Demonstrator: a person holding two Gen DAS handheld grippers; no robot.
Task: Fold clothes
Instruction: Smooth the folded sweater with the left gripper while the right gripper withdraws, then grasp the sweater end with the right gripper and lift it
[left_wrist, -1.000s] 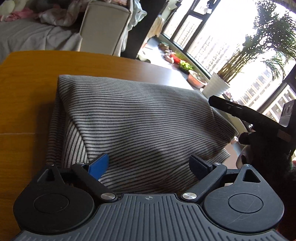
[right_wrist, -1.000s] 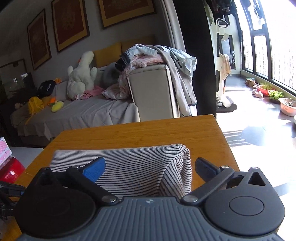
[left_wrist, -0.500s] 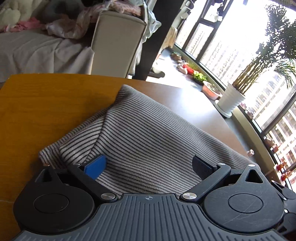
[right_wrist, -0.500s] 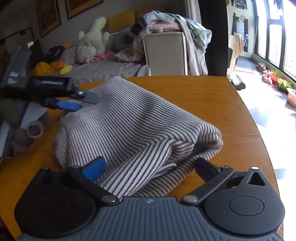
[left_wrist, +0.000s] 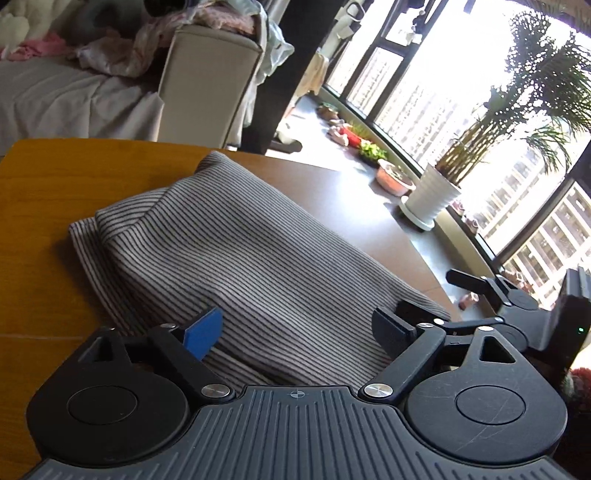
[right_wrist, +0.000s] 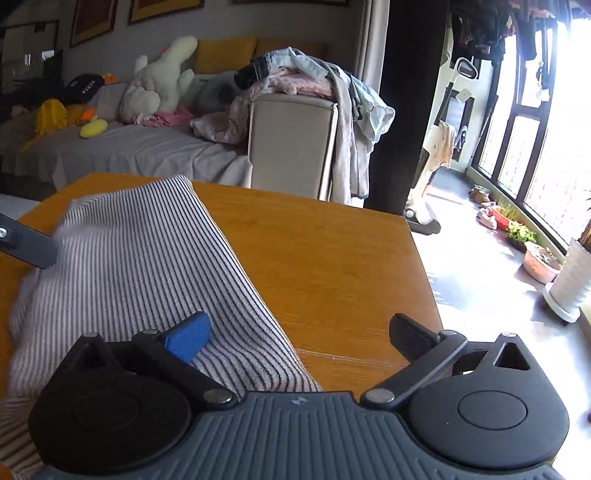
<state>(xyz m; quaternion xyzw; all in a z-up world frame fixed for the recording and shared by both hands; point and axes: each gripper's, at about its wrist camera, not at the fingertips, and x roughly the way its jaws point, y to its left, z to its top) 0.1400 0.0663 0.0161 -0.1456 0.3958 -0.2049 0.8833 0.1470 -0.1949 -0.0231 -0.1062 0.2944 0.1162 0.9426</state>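
Observation:
A grey striped garment (left_wrist: 251, 258) lies folded in a thick bundle on the wooden table (left_wrist: 40, 206); it also shows in the right wrist view (right_wrist: 140, 266). My left gripper (left_wrist: 299, 328) is open, its fingers spread over the near edge of the garment, holding nothing. My right gripper (right_wrist: 299, 336) is open above the garment's near right edge and the bare table (right_wrist: 332, 266). The right gripper also shows at the right of the left wrist view (left_wrist: 491, 291). One finger of the left gripper pokes in at the left of the right wrist view (right_wrist: 26, 243).
A sofa with a grey sheet, soft toys (right_wrist: 159, 81) and a pile of clothes (right_wrist: 303, 77) stands beyond the table. Potted plants (left_wrist: 432, 199) line the window to the right. The table's right edge drops to the floor (right_wrist: 476, 266).
Both grippers have swung around the garment, which turned and settled on the table as a folded bundle. Both grippers stay open.

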